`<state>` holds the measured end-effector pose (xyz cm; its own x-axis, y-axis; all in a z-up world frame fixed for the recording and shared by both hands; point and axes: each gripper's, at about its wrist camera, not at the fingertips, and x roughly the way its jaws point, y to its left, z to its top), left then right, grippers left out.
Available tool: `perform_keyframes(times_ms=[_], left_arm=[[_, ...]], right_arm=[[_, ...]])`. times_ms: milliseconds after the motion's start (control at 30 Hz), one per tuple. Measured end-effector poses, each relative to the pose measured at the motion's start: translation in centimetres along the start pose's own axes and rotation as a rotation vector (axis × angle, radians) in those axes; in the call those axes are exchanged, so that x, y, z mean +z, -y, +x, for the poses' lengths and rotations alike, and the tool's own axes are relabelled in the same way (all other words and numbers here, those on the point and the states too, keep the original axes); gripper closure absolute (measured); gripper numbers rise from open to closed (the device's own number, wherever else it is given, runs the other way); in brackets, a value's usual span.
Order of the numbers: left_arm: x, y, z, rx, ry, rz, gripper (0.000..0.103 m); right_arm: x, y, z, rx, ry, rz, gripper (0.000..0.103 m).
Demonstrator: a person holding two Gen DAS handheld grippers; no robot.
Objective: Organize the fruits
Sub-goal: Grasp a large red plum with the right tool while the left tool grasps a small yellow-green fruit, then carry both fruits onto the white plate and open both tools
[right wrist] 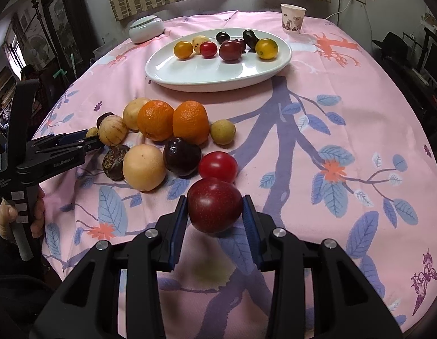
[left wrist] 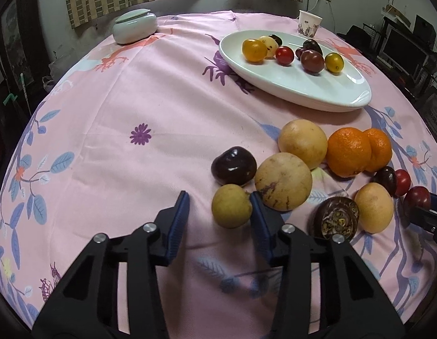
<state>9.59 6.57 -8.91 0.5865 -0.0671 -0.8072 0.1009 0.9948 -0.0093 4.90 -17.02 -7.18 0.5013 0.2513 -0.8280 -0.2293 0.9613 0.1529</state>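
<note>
Gripped at its widest girth between the pads of the right gripper (right wrist: 214, 198), jaws part-closed on it: a dark red plum (right wrist: 214, 209), seemingly just clear of the pink tablecloth (right wrist: 345, 130), well short of the white plate (right wrist: 190, 80). Round and smooth, so likely to slip free if swung fast. To the side, between the open jaws of the left gripper (left wrist: 219, 195): a small yellow-green fruit (left wrist: 231, 206), against one pad only, a gap on the other. Could squirt sideways on an off-centre squeeze and nudge the speckled fruit (left wrist: 283, 182) and the oranges (left wrist: 349, 151) into rolling.
</note>
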Motion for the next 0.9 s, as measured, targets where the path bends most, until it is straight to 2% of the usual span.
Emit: perform_keyframes(times_ms=[67, 333, 500, 700, 900], left_arm=[[0.0, 0.1, 0.0, -0.016, 0.003, -0.001, 0.076], [-0.7, 0.0, -1.2, -0.054, 0.006, -0.023, 0.076], [-1.1, 0.8, -3.7, -0.098, 0.036, -0.009, 0.076], [-0.6, 1.9, -6.3, -0.142, 0.086, 0.017, 0.076], [0.1, 2.8, -6.6, -0.146, 0.090, 0.039, 0.076]], right_arm=[[0.0, -0.1, 0.0, 0.000, 0.000, -0.002, 0.064], [0.2, -0.4, -0.2, -0.006, 0.007, -0.011, 0.064], [0.4, -0.9, -1.2, 0.009, 0.044, -0.018, 0.064], [0.7, -1.4, -2.2, 0.031, 0.079, -0.030, 0.064], [1.0, -1.6, -1.9, 0.045, 0.077, -0.034, 0.064]])
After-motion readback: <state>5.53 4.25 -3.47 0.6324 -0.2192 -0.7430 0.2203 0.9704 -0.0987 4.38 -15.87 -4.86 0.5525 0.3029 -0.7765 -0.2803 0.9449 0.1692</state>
